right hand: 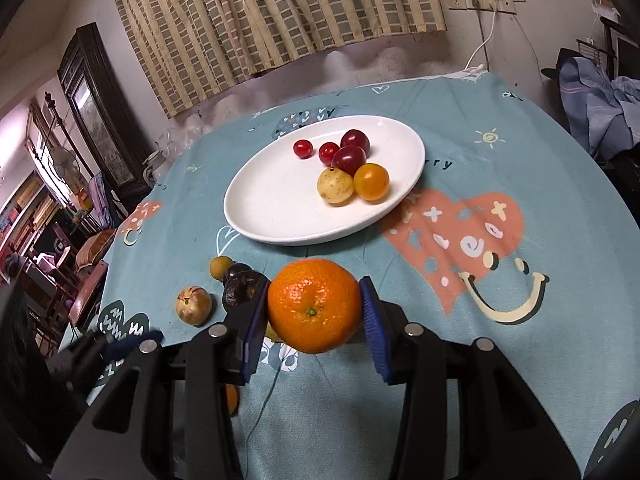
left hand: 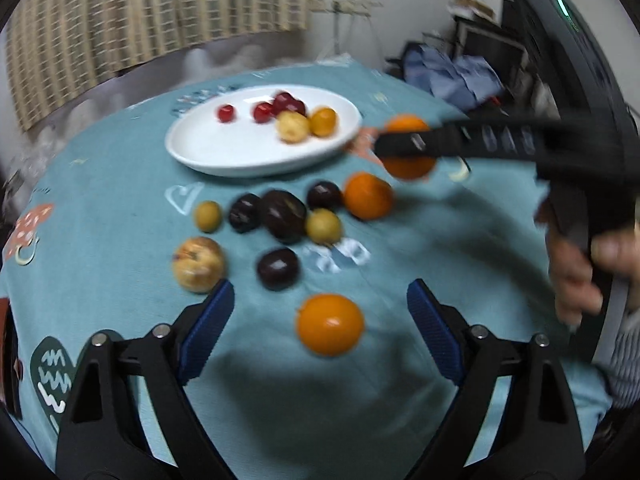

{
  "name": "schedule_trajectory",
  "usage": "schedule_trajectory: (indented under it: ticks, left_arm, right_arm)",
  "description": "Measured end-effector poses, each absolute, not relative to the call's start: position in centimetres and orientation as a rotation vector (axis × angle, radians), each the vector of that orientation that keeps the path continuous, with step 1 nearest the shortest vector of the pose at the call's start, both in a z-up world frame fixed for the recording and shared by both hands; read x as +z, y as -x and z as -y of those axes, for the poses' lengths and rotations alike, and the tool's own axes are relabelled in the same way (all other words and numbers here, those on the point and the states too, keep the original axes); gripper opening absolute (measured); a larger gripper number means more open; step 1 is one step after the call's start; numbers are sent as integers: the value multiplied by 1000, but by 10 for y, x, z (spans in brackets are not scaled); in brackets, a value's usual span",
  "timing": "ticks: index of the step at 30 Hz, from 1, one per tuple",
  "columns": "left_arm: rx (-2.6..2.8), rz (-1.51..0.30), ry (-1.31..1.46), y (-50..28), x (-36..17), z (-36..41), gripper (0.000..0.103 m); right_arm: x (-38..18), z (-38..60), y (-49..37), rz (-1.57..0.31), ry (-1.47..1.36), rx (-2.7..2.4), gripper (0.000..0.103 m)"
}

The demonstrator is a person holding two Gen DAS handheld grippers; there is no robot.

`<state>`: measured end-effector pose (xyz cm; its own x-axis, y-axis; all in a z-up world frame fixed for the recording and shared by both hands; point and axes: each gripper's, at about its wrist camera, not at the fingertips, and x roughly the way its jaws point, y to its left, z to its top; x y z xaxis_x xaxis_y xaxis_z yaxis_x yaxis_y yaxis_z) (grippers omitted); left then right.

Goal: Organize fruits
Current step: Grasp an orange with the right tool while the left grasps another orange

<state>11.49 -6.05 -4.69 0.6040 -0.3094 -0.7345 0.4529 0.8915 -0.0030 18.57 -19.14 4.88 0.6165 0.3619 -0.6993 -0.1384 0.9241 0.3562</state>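
1. White plate (right hand: 256, 216) sat at the far middle of the desk (right hand: 460, 380) and already held small red and yellow fruits, so it looked like the collecting spot.
2. Loose fruit lay on the cloth nearer the camera: dark plums (left hand: 285, 218), a pale apple (left hand: 198, 264), small yellow ones, and oranges.
3. Right claw (right hand: 314, 312) was clamped on an orange (right hand: 314, 306), blue pads pressing both sides. It was held clear of the cloth, just short of the plate rim, probably headed for the plate.
4. Left claw (left hand: 320, 316) was spread wide with nothing gripped. It pointed down at another orange (left hand: 330, 324), which lay on the cloth between the fingers without touching either pad. That was likely its next pick.
5. A third orange (left hand: 368, 196) sat beside the plums, untouched.
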Motion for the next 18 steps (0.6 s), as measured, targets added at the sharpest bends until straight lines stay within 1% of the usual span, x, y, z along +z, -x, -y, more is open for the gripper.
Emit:
schedule_trajectory:
  ticks: [1,2,3,4,11,14,18]
  left_arm:
    - [-469,-842,-192,-118,-52,64,68]
    - [-484,-873,-187,-121,-57,66,58]
    - [-479,-896,-191,-124,-62,67,42]
    - [-478,-910,-191,-127,-65,68,40]
    - [-453,-873,-208,-129,-62,71,40]
    - [-434,-832,-169,-139,-41,62,40]
    - [-319,-761,-176,-186,-6,53,40]
  right_arm:
    - [49,192,-184,-861,-282,294,45]
    - [50,191,-184,-860,-281,295,45]
    - [51,191,-183,-858,-280,297,45]
    - [51,191,-183,-857,-279,298,45]
    - [52,194,-184,-848,-290,282,45]
    - [57,199,-188,-831,-285,257,45]
    - [75,197,-219,-835,-211,213,45]
